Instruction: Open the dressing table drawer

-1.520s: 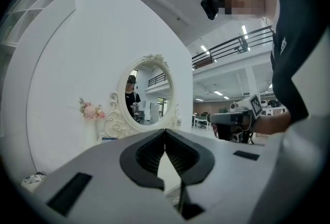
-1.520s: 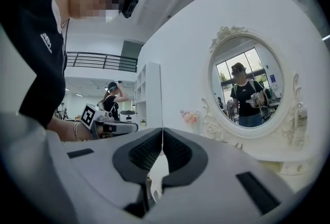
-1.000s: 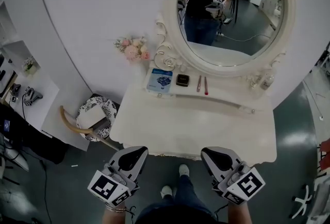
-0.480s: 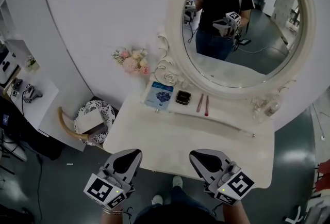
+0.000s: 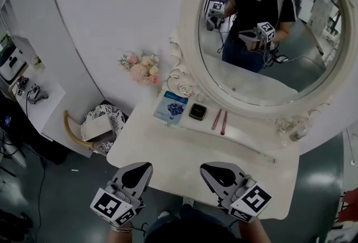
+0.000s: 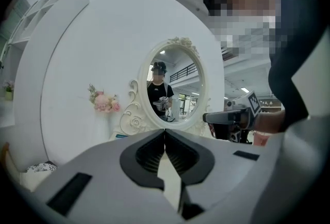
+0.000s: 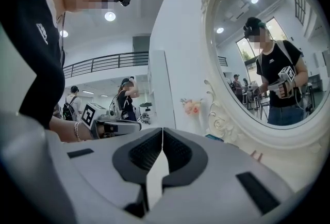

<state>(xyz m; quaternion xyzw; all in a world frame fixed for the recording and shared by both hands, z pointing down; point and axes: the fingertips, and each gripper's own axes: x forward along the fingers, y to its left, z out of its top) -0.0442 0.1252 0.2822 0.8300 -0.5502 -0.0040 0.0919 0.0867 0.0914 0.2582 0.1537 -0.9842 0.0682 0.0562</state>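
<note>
1. Change of position. In the head view a second ago, both grippers stood short of the dressing table (image 5: 179, 149), with floor and shoes showing between them. Now the left gripper (image 5: 137, 169) and the right gripper (image 5: 216, 172) have their fingertips over the table's near edge. The mirror (image 5: 190, 51) fills more of the view. The approach is judged largely done. No contact has been made.

2. Finger state. The left gripper view shows the fingers pressed together with nothing between them. The right gripper view shows the same. Both grippers point roughly level, toward the mirror.

3. Location of the drawer. No view shows the drawer front. It is judged to sit below the tabletop's near edge, beneath and slightly behind the fingertips. The grippers would need to drop below the tabletop before a handle could be found.

4. Appearance of the table.
- The top is white, glossy and bare just beyond the fingertips.
- Farther on, a raised ledge carries a blue box (image 5: 171, 107), a black compact (image 5: 197, 111) and two slender sticks (image 5: 220, 120).
- Beyond the left fingertips, pink flowers (image 5: 140, 67) stand against the wall.
</note>
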